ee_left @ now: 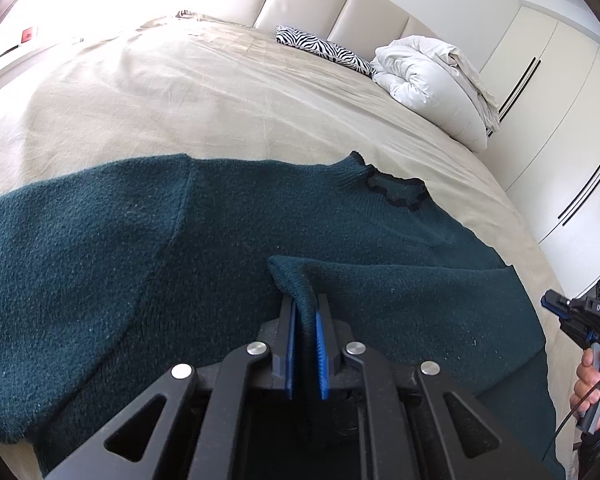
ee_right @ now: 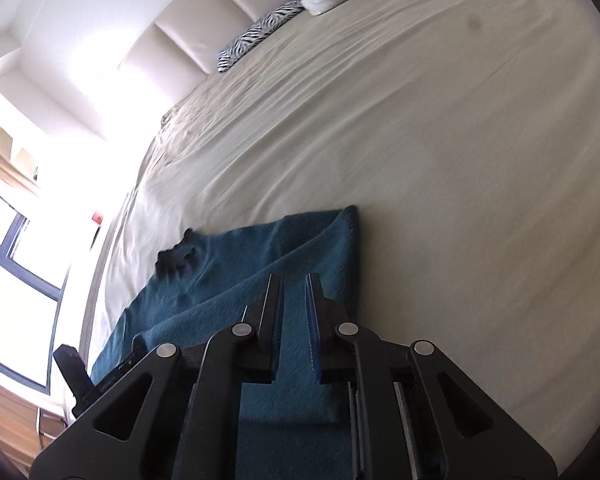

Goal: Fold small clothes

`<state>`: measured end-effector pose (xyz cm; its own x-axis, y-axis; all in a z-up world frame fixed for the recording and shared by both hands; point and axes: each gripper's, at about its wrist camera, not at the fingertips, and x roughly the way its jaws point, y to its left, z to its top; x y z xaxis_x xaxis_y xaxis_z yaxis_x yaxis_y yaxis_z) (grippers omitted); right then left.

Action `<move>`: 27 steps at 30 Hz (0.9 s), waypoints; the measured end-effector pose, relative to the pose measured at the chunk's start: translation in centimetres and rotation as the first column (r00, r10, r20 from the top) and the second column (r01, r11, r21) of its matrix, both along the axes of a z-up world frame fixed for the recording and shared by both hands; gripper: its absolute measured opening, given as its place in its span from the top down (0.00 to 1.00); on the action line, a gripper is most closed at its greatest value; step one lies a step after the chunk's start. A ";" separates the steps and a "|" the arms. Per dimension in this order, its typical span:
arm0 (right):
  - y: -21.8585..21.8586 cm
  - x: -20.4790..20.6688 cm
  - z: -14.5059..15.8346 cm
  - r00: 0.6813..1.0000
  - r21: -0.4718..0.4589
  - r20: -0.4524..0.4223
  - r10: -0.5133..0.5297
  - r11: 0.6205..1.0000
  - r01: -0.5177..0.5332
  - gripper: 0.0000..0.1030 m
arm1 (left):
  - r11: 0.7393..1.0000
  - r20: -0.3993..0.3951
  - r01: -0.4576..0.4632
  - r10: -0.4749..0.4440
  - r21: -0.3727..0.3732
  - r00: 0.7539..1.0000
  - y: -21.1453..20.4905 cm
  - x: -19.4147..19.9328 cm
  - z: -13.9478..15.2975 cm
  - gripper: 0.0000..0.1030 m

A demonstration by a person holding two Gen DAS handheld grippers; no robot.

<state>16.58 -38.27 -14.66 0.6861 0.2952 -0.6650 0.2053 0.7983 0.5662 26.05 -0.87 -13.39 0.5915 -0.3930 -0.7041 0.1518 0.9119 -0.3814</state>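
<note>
We see the dark teal sweater (ee_left: 228, 232) spread flat on the bed (ee_left: 180, 92), its neck toward the white duvet (ee_left: 432, 80). From the left wrist view, our left claw (ee_left: 305, 312) pinches a raised fold of the knit between its blue pads. Only this view shows the right claw (ee_left: 550, 303) from outside, at the frame edge, its tip small and partly cut off. The right wrist view shows that claw (ee_right: 294, 300) with a narrow gap over the sweater; whether it holds cloth we cannot tell.

sweater (ee_left: 260, 232) left sleeve cut off by frame edge, hem hidden behind left claw (ee_left: 305, 304)
</note>
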 end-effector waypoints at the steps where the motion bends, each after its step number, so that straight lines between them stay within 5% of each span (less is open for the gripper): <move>1: 0.6 -0.2 -0.9 0.999 0.002 -0.030 0.014 1.000 -0.013 0.90 | 1.000 -0.001 0.000 0.000 -0.001 1.000 0.0 0.0 0.0 0.88; 3: 0.5 -0.5 -3.7 0.995 0.011 -0.102 0.005 1.000 -0.004 0.91 | 1.000 -0.003 0.002 -0.002 -0.002 1.000 0.1 0.1 0.0 0.88; 7: -1.3 -2.0 -5.4 0.999 0.129 -0.026 -0.030 0.991 0.033 1.00 | 1.000 -0.010 0.003 -0.003 -0.023 1.000 0.4 0.2 -0.2 0.87; 11: 0.3 -3.0 -3.2 0.998 -0.067 -0.046 -0.043 0.997 0.040 1.00 | 0.999 -0.015 -0.028 0.027 -0.040 1.000 1.5 -0.6 0.9 0.76; 13: 0.7 -3.8 -2.1 0.991 -0.193 -0.081 -0.106 0.977 0.089 0.92 | 0.995 0.002 -0.075 0.076 -0.064 0.997 3.3 -2.2 2.5 0.49; 14: 1.1 -4.3 -1.3 0.989 -0.226 -0.080 -0.124 0.969 0.104 0.91 | 0.991 0.024 -0.098 0.101 -0.089 0.995 4.6 -3.3 3.4 0.45; 18: 4.0 -7.2 2.6 0.987 -0.279 0.044 -0.154 0.947 0.161 0.86 | 0.955 0.049 -0.231 0.244 -0.184 0.969 12.4 -8.5 5.5 0.37; 22: 9.4 -9.4 6.0 0.977 -0.290 0.157 -0.145 0.939 0.186 0.62 | 0.842 -0.032 -0.439 0.452 -0.313 0.891 22.9 -14.6 4.4 0.39; 24: 12.3 -10.4 7.5 0.963 -0.267 0.232 -0.139 0.943 0.200 0.36 | 0.754 -0.093 -0.542 0.550 -0.372 0.830 28.0 -17.4 3.1 0.39; 27: 16.2 -11.2 9.3 0.952 -0.247 0.294 -0.086 0.955 0.163 0.25 | 0.610 -0.188 -0.646 0.644 -0.459 0.741 33.7 -20.7 1.3 0.38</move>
